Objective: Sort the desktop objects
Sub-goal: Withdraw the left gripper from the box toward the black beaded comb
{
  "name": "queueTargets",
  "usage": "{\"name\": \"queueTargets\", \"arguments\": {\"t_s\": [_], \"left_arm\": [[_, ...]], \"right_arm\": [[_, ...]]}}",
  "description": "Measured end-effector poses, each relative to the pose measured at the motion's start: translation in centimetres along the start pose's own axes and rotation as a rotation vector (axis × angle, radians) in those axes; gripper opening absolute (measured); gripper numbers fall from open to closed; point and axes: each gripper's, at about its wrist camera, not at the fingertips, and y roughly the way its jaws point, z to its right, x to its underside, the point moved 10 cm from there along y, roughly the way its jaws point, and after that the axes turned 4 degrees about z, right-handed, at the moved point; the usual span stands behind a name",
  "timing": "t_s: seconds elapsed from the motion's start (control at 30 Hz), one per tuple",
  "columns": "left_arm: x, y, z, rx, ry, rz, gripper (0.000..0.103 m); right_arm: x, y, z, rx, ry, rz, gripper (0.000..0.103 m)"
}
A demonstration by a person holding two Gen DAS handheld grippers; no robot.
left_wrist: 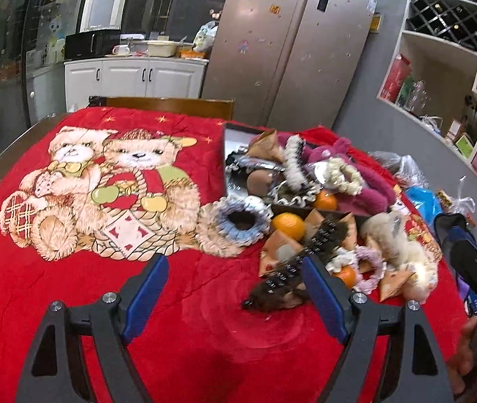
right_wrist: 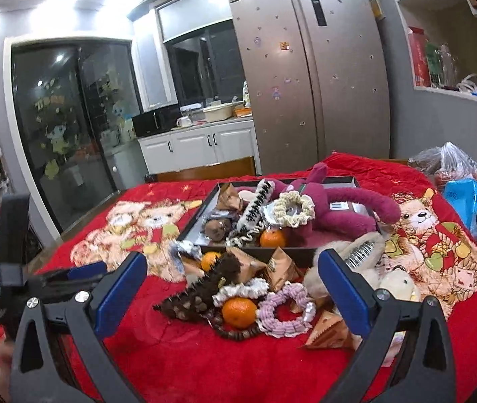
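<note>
Kitchen behind; red blanket (right_wrist: 178,362) covers the table. Both grippers, left (left_wrist: 235,288) and right (right_wrist: 231,278), hover with fingers apart, holding nothing. Loose pile (oranges (right_wrist: 239,312), purple ring (right_wrist: 284,312), brown comb (right_wrist: 201,288)) lies against the near edge of the black tray (right_wrist: 198,216); probably staged for loading into the already half-full tray.
</note>
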Motion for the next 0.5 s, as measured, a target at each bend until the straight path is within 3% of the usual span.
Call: {"name": "queueTargets", "arguments": {"t_s": [0.1, 0.37, 0.5], "left_arm": [[0.5, 0.5, 0.3, 0.003, 0.015, -0.015, 0.083], [1.9, 1.2, 2.9, -0.035, 0.211, -0.023, 0.083], [2.3, 1.5, 3.5, -0.011, 0.222, -0.036, 0.083]], "right_arm": [[0.8, 0.2, 0.0, -0.001, -0.03, -0.009, 0.103], [2.5, 1.3, 0.3, -0.04, -0.021, -0.051, 0.103], [2.3, 1.2, 1.6, -0.013, 0.002, -0.052, 0.103]]}}
